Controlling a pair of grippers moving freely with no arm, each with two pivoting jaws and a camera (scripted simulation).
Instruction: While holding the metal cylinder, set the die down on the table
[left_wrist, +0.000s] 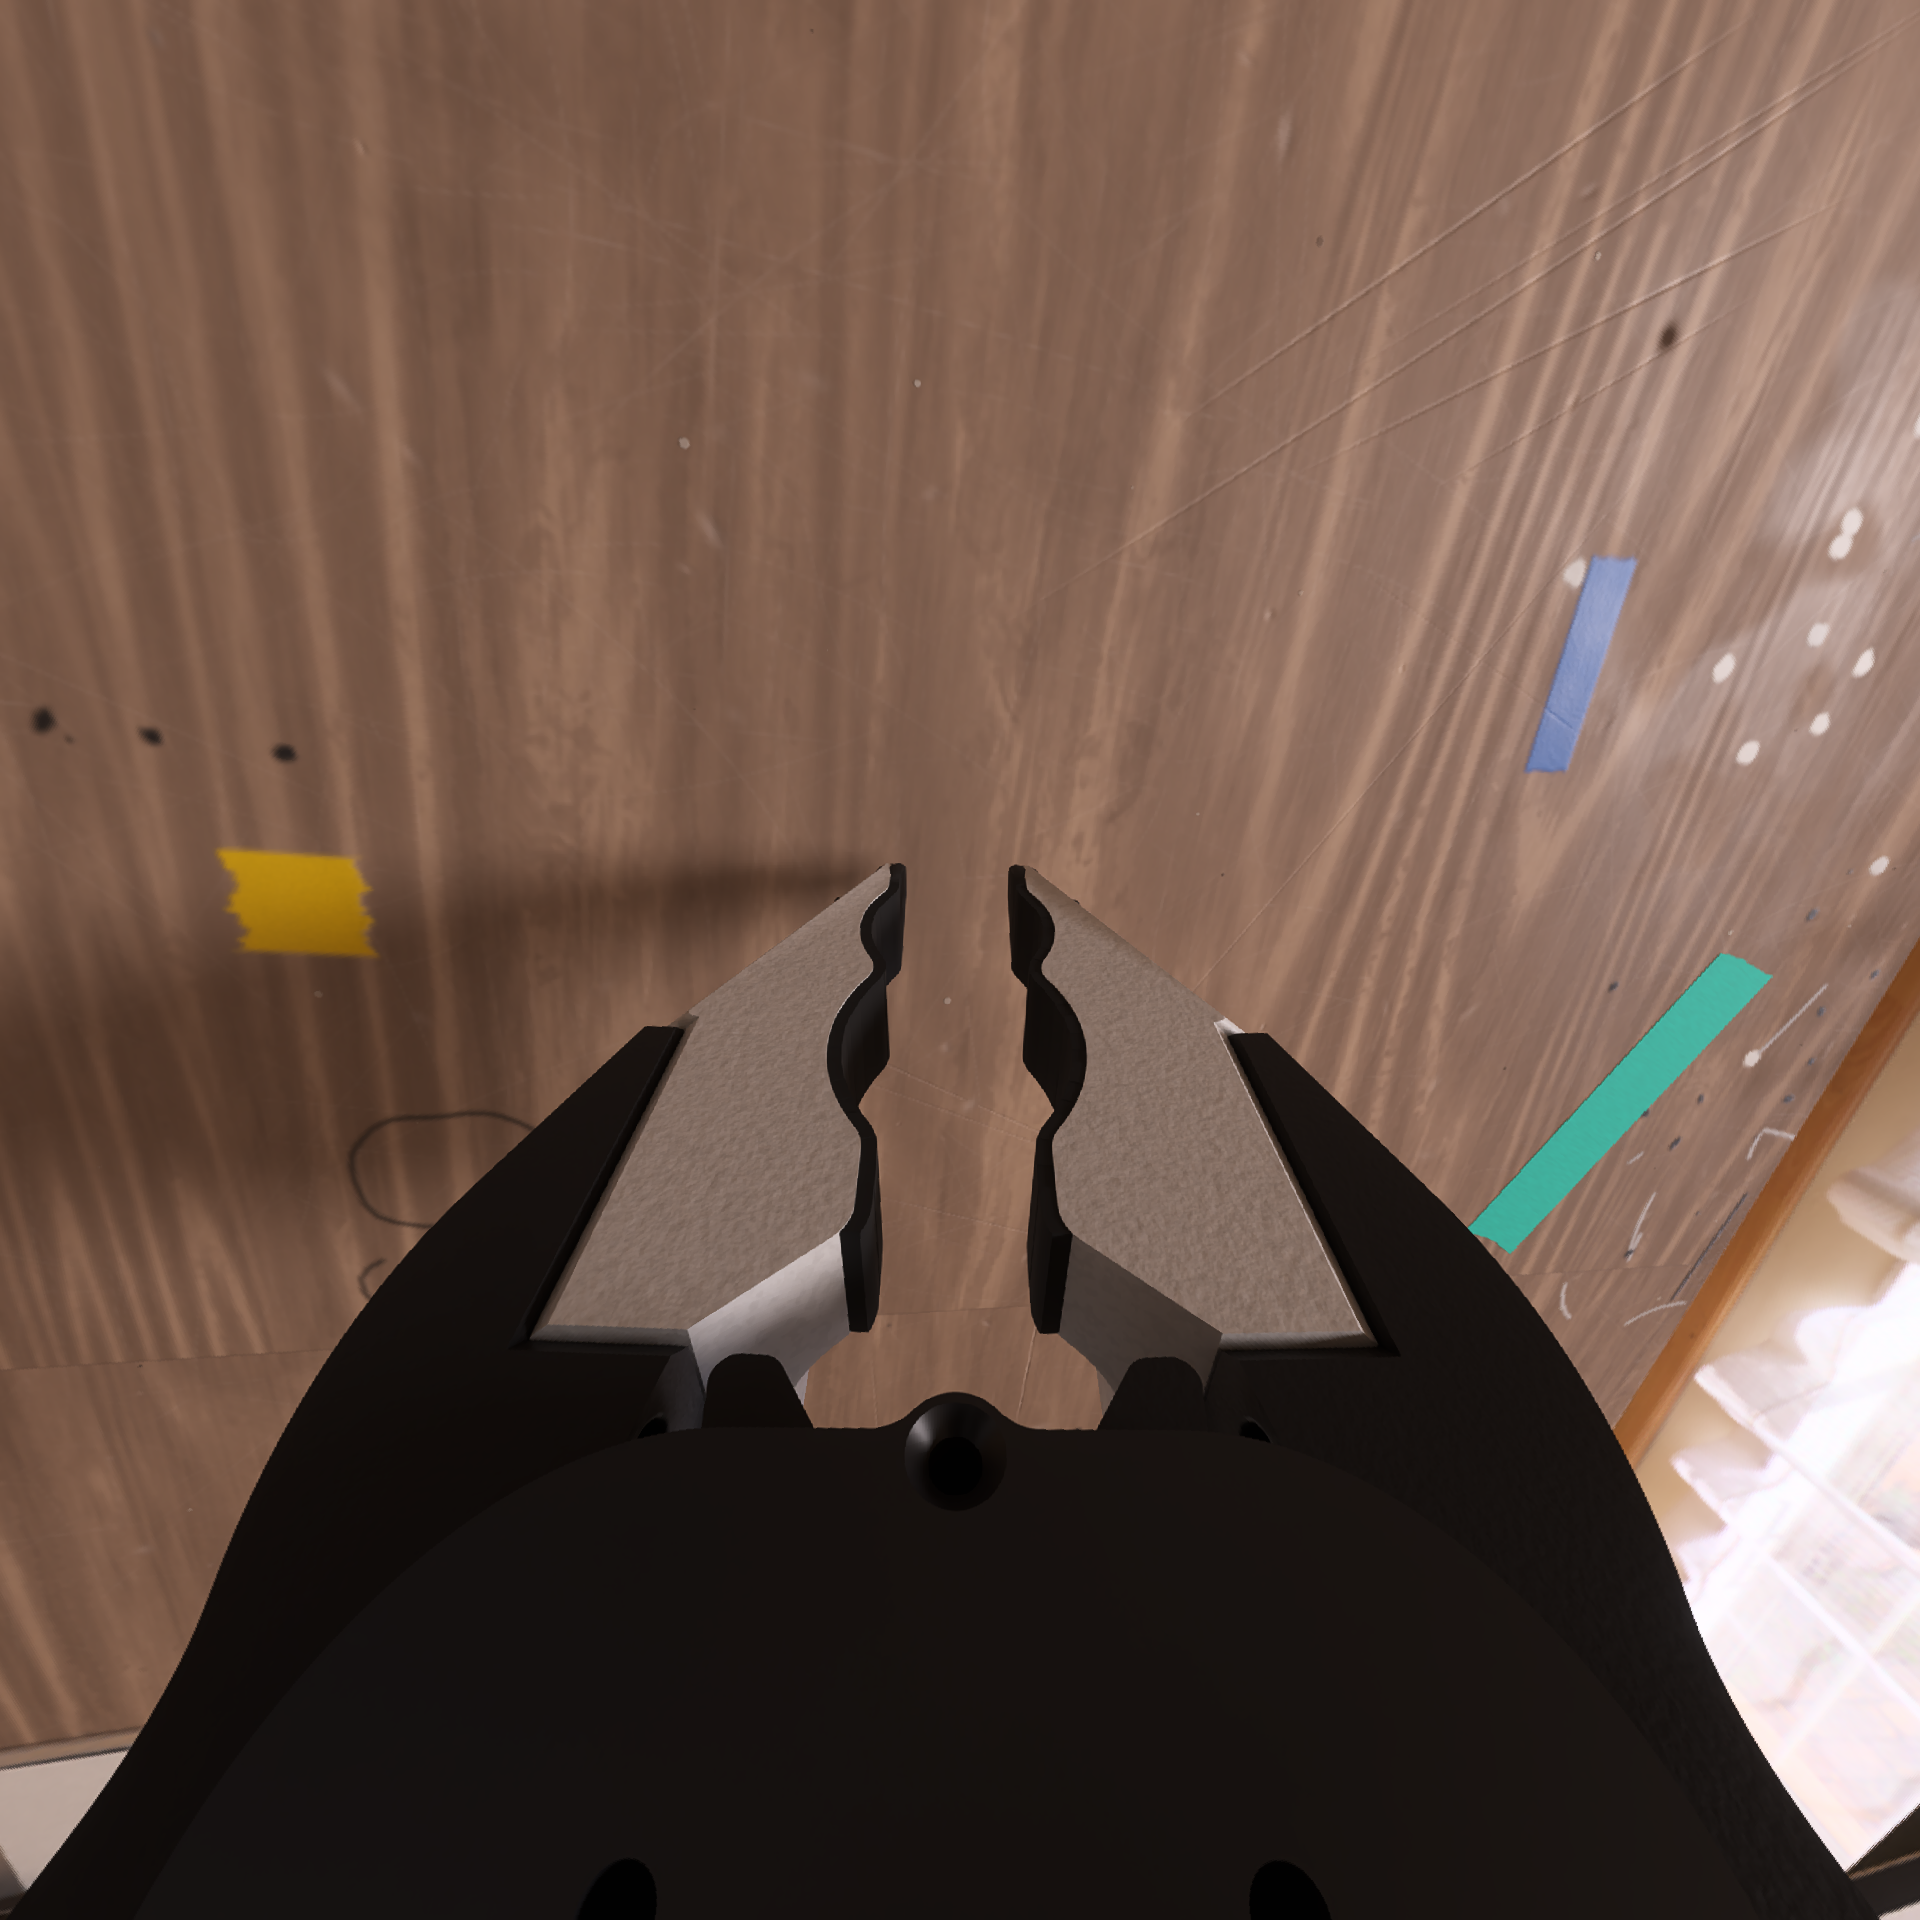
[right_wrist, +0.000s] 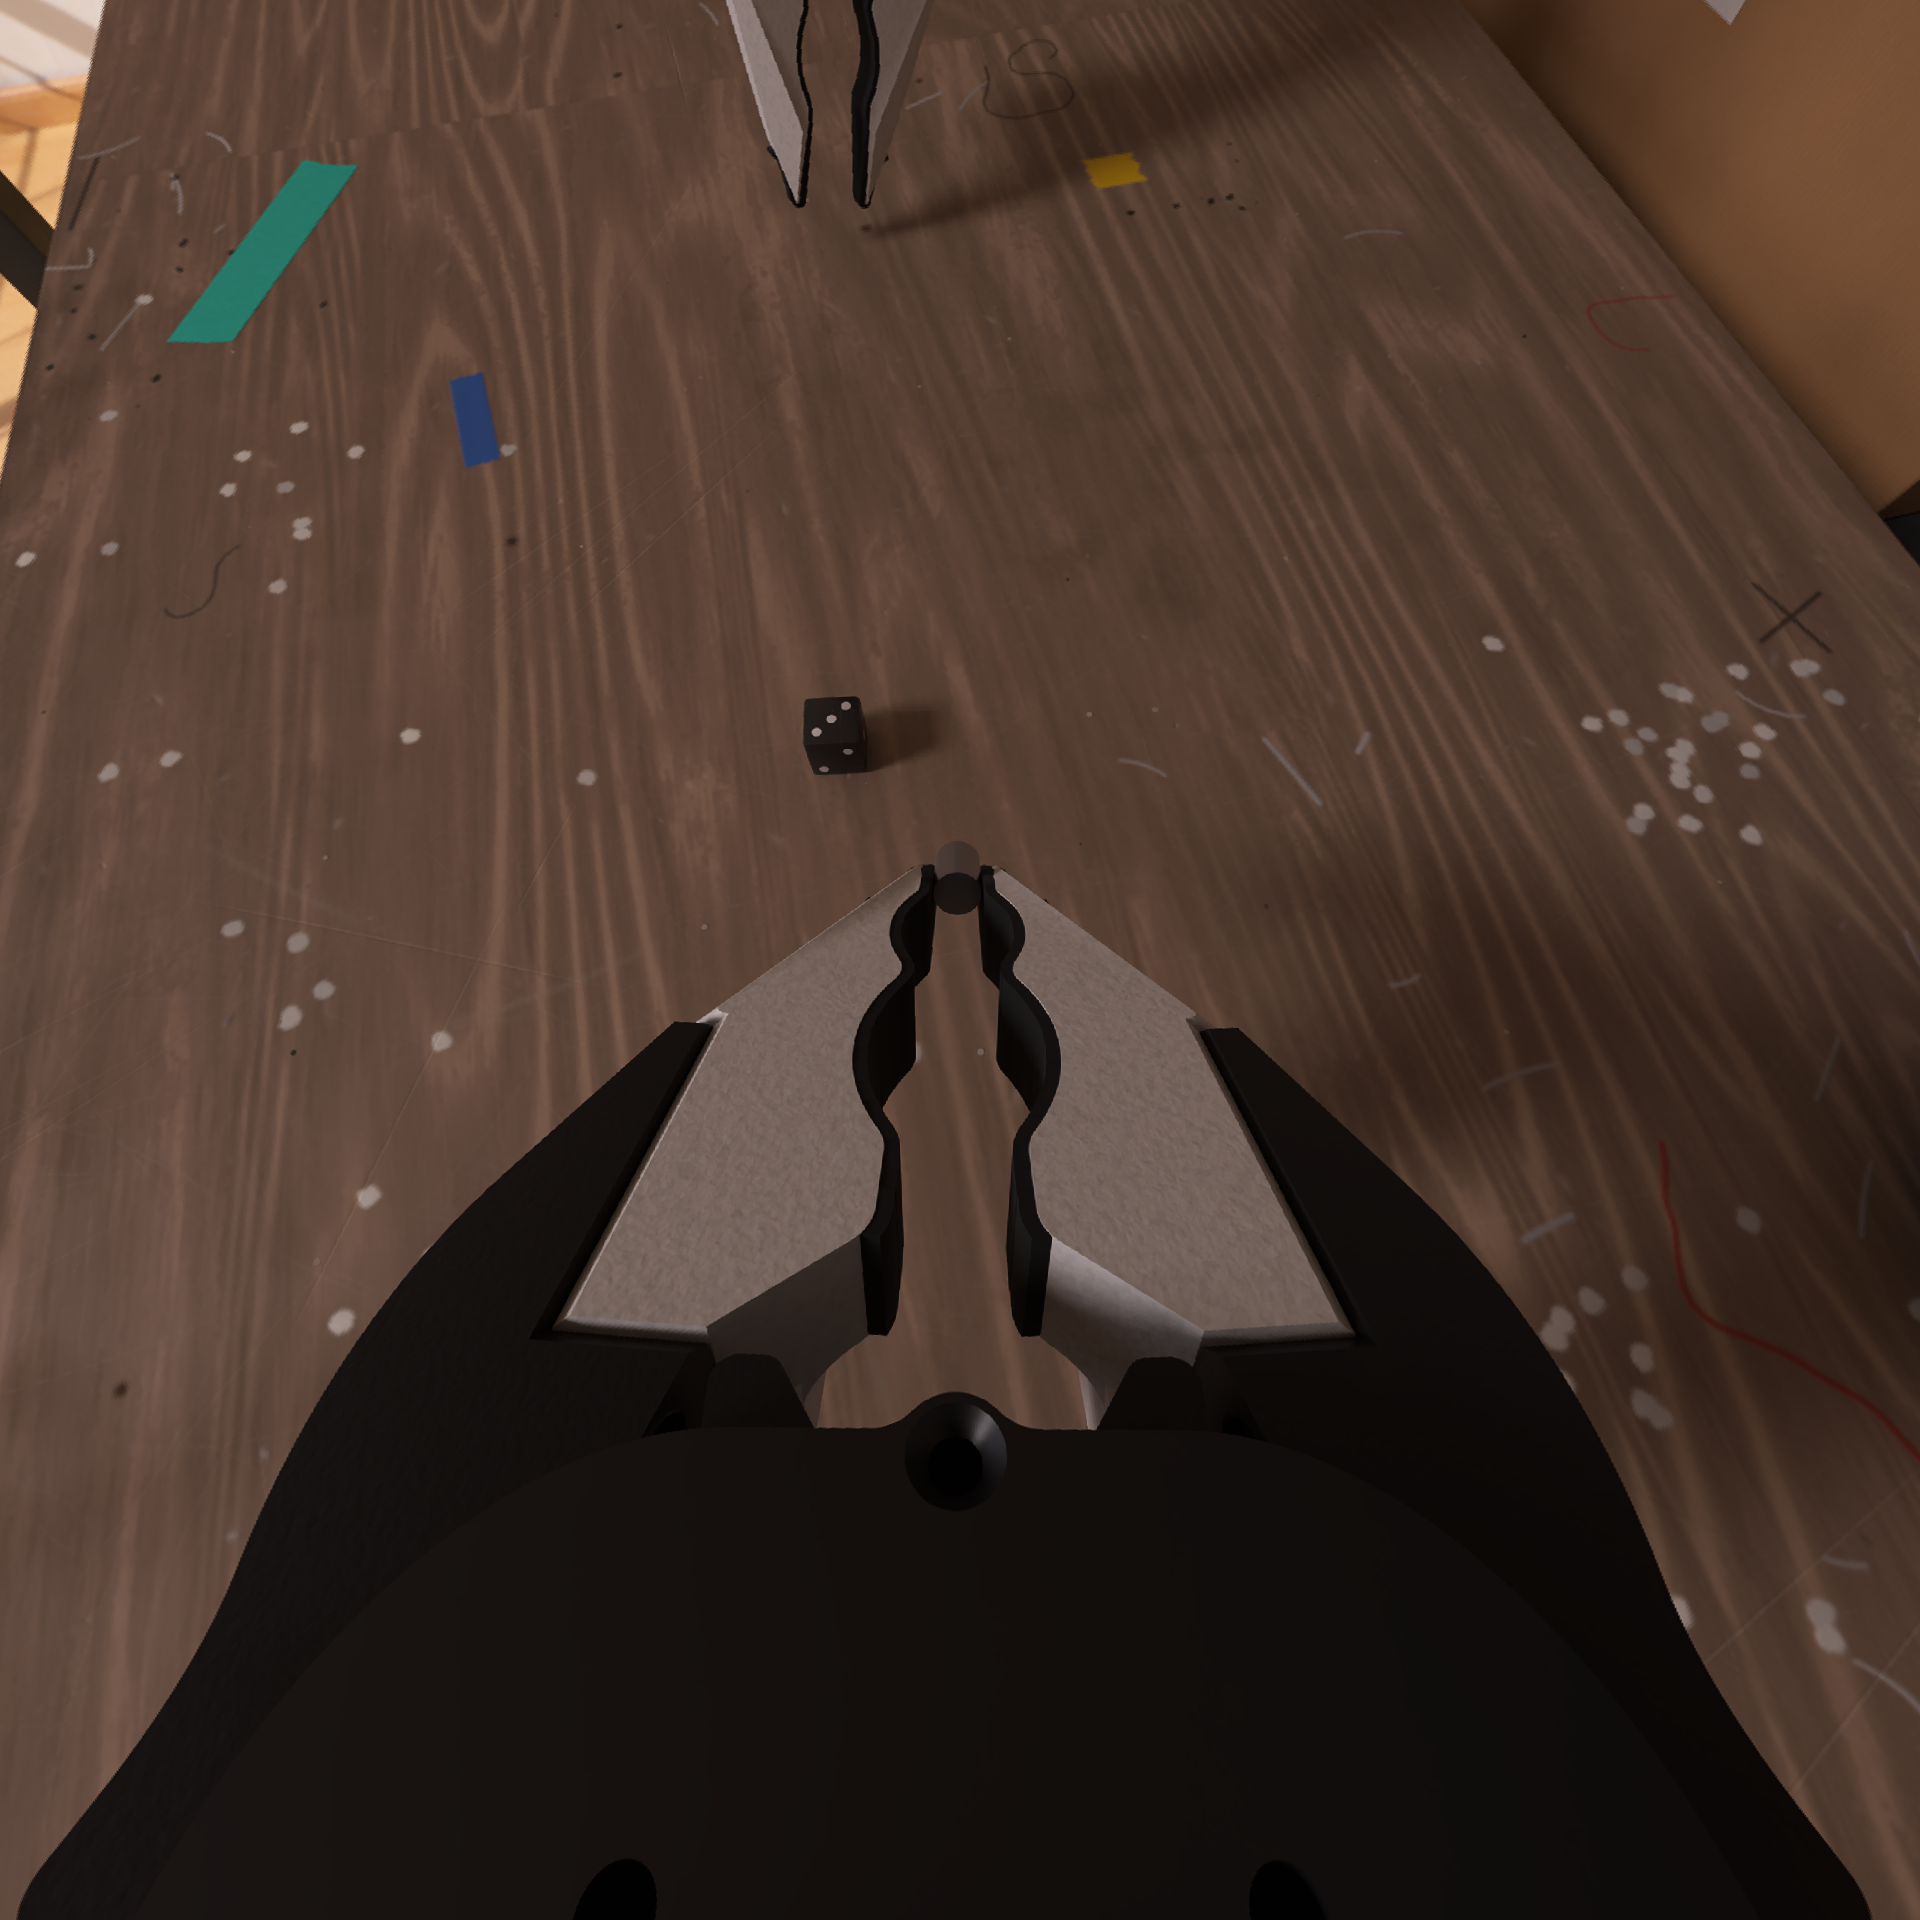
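A small black die (right_wrist: 833, 735) with white pips rests on the wooden table (right_wrist: 1143, 520), a little ahead and left of my right gripper. My right gripper (right_wrist: 956, 881) is shut on a short grey metal cylinder (right_wrist: 956, 878) pinched upright between its fingertips, above the table. My left gripper (left_wrist: 956, 883) is open and empty, with bare table between its fingers. It also shows in the right wrist view (right_wrist: 828, 192) at the far end of the table, pointing down, well beyond the die. The die does not show in the left wrist view.
Flat tape strips lie on the table: yellow (left_wrist: 296, 902), blue (left_wrist: 1579, 665) and teal (left_wrist: 1621, 1101). White paint specks (right_wrist: 1683, 758) and pen marks dot the surface. The table edge (left_wrist: 1766, 1195) runs at the right in the left wrist view. A brown wall (right_wrist: 1766, 208) stands at upper right.
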